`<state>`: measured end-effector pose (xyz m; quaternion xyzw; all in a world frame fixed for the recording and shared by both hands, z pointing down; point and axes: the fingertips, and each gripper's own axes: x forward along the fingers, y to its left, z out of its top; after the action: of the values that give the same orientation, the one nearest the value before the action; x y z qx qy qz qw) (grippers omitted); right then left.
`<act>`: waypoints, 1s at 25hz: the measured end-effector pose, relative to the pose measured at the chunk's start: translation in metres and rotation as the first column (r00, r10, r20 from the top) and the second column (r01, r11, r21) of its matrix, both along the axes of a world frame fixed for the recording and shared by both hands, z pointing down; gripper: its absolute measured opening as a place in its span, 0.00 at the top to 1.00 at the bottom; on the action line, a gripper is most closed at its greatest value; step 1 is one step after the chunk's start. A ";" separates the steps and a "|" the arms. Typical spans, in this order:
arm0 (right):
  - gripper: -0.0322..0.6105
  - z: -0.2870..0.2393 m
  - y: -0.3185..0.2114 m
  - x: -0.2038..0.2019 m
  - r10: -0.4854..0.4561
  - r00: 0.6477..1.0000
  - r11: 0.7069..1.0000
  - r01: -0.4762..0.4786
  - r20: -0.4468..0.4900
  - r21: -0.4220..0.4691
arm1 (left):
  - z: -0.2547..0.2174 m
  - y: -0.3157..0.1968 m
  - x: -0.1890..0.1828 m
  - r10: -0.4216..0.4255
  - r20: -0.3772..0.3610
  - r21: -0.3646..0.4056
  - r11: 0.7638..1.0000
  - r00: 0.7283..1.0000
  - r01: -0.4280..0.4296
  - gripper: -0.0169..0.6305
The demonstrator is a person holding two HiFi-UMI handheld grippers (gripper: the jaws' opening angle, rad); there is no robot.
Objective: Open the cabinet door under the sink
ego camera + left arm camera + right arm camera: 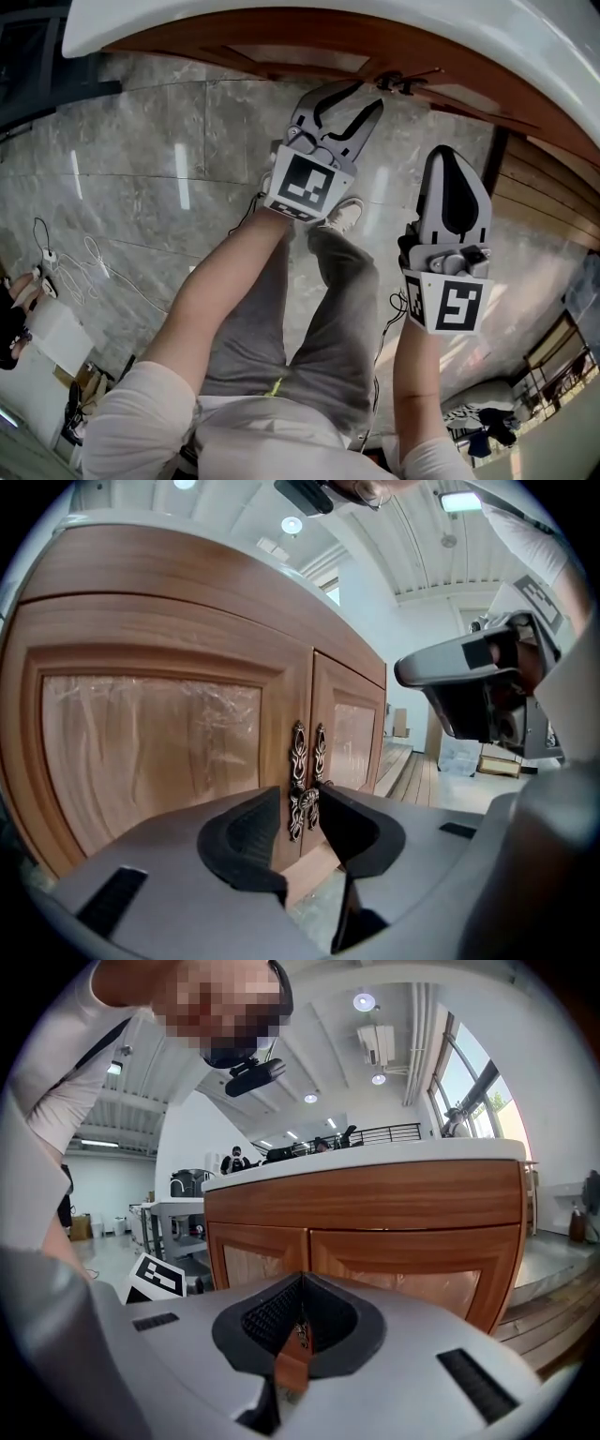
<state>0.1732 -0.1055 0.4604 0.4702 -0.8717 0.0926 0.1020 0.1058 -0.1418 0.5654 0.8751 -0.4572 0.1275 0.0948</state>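
The wooden cabinet under the white sink top (375,19) has two doors with glazed panels, both closed. Their ornate dark metal handles (308,761) sit side by side at the middle seam and show in the head view as handles (401,82). My left gripper (370,94) is open, close in front of the handles. In the left gripper view the left gripper (302,829) frames the lower handle knob without touching it. My right gripper (450,155) is shut and empty, farther back on the right. In its own view the right gripper (300,1321) faces the cabinet doors (403,1274).
Grey marble floor tiles (141,141) lie below. Cables and a power strip (56,262) are on the floor at the left. A wooden step (553,187) runs beside the cabinet on the right. The person's legs and shoe (347,214) stand under the grippers.
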 end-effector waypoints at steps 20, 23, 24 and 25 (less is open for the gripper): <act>0.90 0.043 -0.015 0.017 -0.008 1.000 1.000 0.008 0.007 -0.004 | 0.025 -0.017 0.021 -0.076 0.047 0.076 0.994 0.996 0.072 0.79; 0.90 0.047 -0.014 0.019 -0.013 1.000 1.000 0.013 0.007 -0.010 | 0.028 -0.020 0.023 -0.096 0.044 0.077 0.993 0.994 0.093 0.79; 0.90 0.048 -0.014 0.019 -0.016 1.000 1.000 0.016 0.007 -0.012 | 0.028 -0.021 0.023 -0.104 0.041 0.079 0.992 0.994 0.100 0.79; 0.90 0.049 -0.014 0.019 -0.019 1.000 1.000 0.019 0.007 -0.014 | 0.029 -0.021 0.023 -0.112 0.039 0.082 0.991 0.993 0.108 0.79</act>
<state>0.1925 -0.1191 0.5097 0.4610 -0.8758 0.0995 0.1031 0.1289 -0.1628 0.5940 0.8486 -0.5115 0.1228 0.0569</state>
